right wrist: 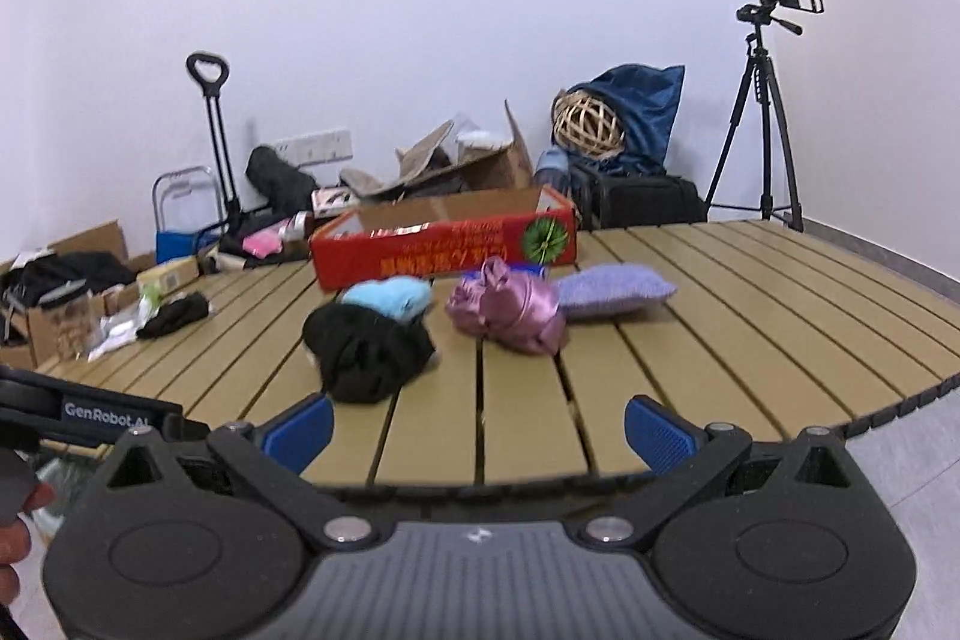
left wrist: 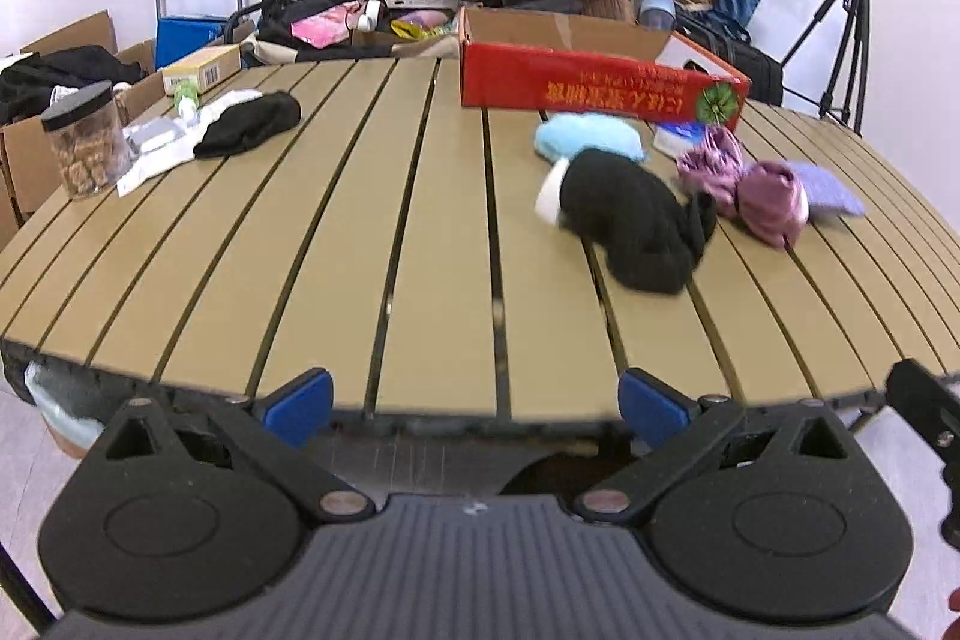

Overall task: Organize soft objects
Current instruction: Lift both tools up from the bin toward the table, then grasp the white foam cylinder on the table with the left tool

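On the slatted tan table (left wrist: 420,250) lie a black cloth bundle (left wrist: 636,220) with a white cuff, a light blue plush (left wrist: 588,136), a shiny purple cloth bundle (left wrist: 744,184) and a lilac cushion (left wrist: 831,190). The same pile shows in the right wrist view: black bundle (right wrist: 366,352), blue plush (right wrist: 390,297), purple bundle (right wrist: 510,310), lilac cushion (right wrist: 612,289). An open red cardboard box (left wrist: 600,82) (right wrist: 444,250) stands behind them. My left gripper (left wrist: 474,400) is open at the table's near edge. My right gripper (right wrist: 477,430) is open too, a short way before the black bundle.
A second black cloth (left wrist: 249,124) lies far left on white wrappers beside a clear jar (left wrist: 84,142) with a black lid. Cartons, bags and clothes crowd the floor behind the table. A tripod with a camera (right wrist: 762,118) stands at the right wall.
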`<control>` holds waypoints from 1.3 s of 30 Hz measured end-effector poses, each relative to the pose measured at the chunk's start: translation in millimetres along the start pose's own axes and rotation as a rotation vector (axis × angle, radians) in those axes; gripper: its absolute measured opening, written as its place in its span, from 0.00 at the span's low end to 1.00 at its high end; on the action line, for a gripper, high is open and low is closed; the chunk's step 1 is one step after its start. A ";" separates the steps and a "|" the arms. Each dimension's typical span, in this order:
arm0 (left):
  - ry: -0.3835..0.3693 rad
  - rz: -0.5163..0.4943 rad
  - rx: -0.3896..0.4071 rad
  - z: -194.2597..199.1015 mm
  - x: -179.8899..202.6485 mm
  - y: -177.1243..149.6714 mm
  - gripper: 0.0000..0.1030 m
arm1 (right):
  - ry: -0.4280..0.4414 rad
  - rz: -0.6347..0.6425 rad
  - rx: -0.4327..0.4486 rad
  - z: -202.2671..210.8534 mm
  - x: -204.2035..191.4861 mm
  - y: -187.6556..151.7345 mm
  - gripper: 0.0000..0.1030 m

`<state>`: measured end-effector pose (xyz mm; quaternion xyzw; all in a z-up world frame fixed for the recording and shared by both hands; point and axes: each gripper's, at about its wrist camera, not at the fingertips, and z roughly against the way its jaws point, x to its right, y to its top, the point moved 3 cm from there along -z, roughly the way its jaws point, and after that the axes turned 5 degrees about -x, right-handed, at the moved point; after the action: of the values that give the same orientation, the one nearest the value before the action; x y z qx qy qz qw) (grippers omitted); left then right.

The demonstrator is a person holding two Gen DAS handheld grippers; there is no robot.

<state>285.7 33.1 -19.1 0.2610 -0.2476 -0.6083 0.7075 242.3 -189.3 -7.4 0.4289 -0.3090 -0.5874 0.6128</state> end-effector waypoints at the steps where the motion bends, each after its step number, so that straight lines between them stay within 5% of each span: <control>1: 0.005 0.002 0.006 -1.9 -0.4 3.3 1.00 | -0.002 -0.004 0.010 -2.6 1.0 2.7 1.00; 17: 0.116 -0.043 0.096 -71.1 9.4 50.6 0.98 | -0.057 -0.091 0.107 -65.7 27.0 55.8 1.00; 39: -0.076 -0.020 0.088 -114.0 33.8 82.5 0.70 | -0.125 -0.064 0.050 -123.7 60.4 56.7 1.00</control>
<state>426.8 17.6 -47.2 0.2709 -0.2982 -0.6136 0.6791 384.5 -232.0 -19.2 0.4161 -0.3473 -0.6247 0.5622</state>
